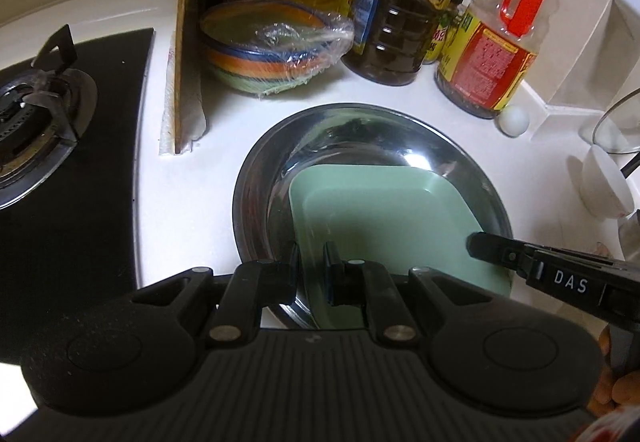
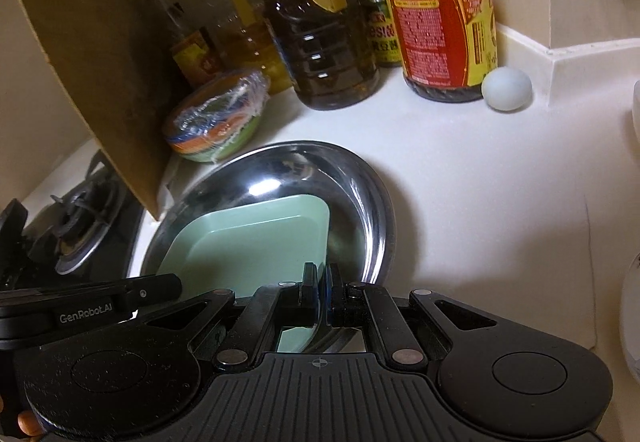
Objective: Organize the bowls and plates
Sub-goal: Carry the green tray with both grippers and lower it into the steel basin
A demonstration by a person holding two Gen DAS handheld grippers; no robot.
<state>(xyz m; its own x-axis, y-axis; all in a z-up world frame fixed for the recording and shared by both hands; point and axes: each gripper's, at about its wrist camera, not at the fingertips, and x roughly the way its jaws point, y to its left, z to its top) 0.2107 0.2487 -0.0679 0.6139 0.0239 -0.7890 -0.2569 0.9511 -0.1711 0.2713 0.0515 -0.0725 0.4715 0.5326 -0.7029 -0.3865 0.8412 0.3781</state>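
Observation:
A pale green square plate (image 1: 384, 218) lies tilted inside a round steel plate (image 1: 360, 130) on the white counter. My left gripper (image 1: 312, 262) is shut on the green plate's near left edge. My right gripper (image 2: 322, 282) is shut on the green plate's (image 2: 248, 246) near right edge, over the steel plate (image 2: 360, 194). The right gripper also shows in the left wrist view (image 1: 480, 244) at the plate's right corner. The left gripper's finger (image 2: 160, 284) shows in the right wrist view.
A stack of coloured bowls in plastic wrap (image 1: 272, 50) stands behind the steel plate. A cardboard sheet (image 1: 186, 42) screens the gas burner (image 1: 36, 114). Oil and sauce bottles (image 1: 492, 42) and an egg (image 1: 514, 120) line the back. A white bowl (image 1: 604, 186) is at right.

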